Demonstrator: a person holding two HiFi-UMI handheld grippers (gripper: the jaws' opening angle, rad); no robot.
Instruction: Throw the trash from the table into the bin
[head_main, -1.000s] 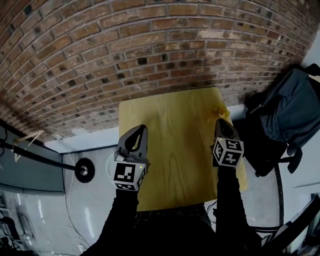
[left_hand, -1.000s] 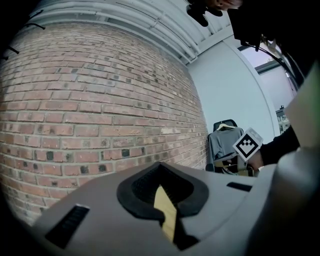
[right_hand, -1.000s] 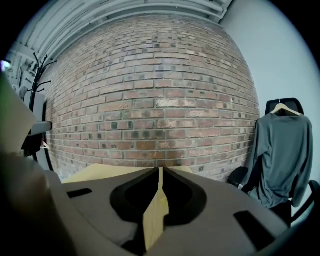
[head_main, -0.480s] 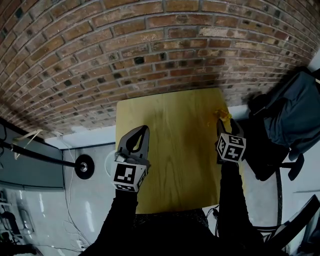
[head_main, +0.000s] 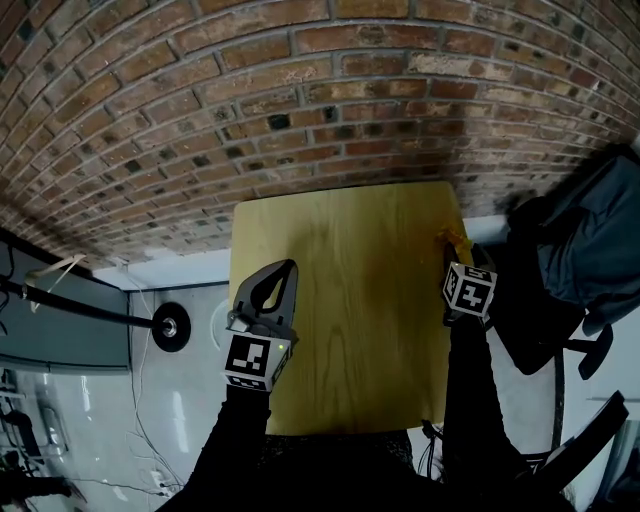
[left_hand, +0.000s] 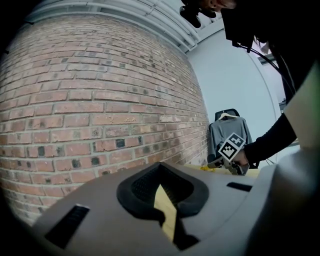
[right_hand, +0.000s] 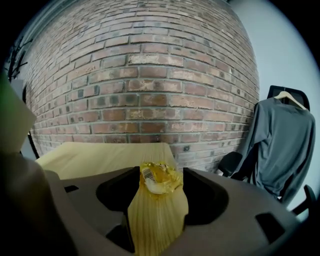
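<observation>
In the head view, at the left edge of the counter (head_main: 350, 260), your left gripper (head_main: 283, 270) hangs over the wood with its jaws together and nothing between them. Its own view shows only a thin strip of wood through the gap behind the tips. Left of it, a round black disc (head_main: 169, 328) sits on the floor. A brick wall (head_main: 300, 100) fills the top of the frame behind the counter.

At the counter's right edge, your right gripper (head_main: 453, 258) points down at the far right corner. Its jaws have just been opening and now stand wide apart. The wrapper (right_hand: 160, 179), yellow and crumpled with a small white label, lies on the wood at that corner, in the gap between the jaw tips. Neither jaw presses on it. Further right, off the counter, a grey garment (right_hand: 280, 135) hangs on a black chair.
</observation>
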